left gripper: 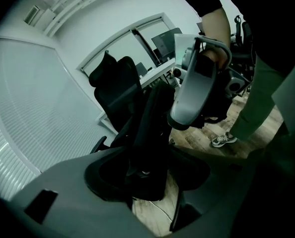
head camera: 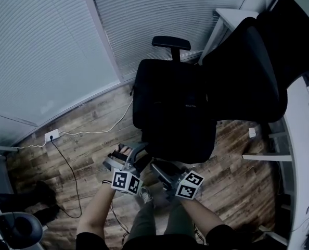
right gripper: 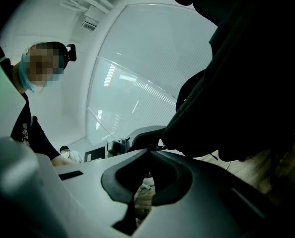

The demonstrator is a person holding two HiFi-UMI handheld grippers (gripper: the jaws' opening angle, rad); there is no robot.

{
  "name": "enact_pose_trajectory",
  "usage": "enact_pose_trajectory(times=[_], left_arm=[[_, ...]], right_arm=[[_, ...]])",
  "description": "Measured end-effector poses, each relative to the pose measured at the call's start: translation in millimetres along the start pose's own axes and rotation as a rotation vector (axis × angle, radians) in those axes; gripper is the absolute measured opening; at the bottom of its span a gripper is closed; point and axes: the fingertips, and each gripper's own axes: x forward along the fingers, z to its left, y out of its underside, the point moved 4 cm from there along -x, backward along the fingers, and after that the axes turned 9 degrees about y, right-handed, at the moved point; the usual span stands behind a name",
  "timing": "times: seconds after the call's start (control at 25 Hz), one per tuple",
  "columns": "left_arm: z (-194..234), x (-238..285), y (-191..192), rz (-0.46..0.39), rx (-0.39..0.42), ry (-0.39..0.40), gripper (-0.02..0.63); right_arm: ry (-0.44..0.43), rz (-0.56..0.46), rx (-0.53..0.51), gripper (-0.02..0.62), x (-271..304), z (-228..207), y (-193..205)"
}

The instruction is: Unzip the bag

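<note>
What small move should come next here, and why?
Probably close the left gripper on the black bag: its jaws stand open with dark bag fabric between them, while the right gripper is shut at the bag's edge. Bracing the bag should let a zipper pull run.

Black short sleeves, olive-green trousers — and a pale laced sneaker with a white sole.

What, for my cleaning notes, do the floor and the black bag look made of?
The floor looks like matte wood or wood-look planks: grain and seams show. The black bag is probably matte fabric: soft rounded edges, no shine, too dark for weave.
</note>
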Motion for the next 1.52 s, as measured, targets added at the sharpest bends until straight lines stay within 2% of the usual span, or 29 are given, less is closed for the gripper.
enact_pose_trajectory(times=[0.04, 0.44, 0.72, 1.12, 1.52], left_arm=[[0, 2, -2, 0.002, 0.010, 0.000, 0.228], [0, 4, -8, 0.036, 0.039, -0.018, 0.120], [12, 4, -14, 0.071, -0.024, -0.019, 0.107], [14, 11, -22, 0.137, -0.144, -0.033, 0.106], [24, 20, -23, 0.223, -0.278, -0.071, 0.104]], right_arm=[[-0.002, -0.002, 0.006, 0.044, -1, 0, -1], [-0.018, -0.029, 0.071, 0.044, -16, 2, -9], [-0.009, -0.033, 0.092, 0.044, -30, 2, -25], [-0.002, 0.002, 0.104, 0.044, -68, -13, -39], [-0.005, 0.041, 0.141, 0.044, -105, -30, -70]])
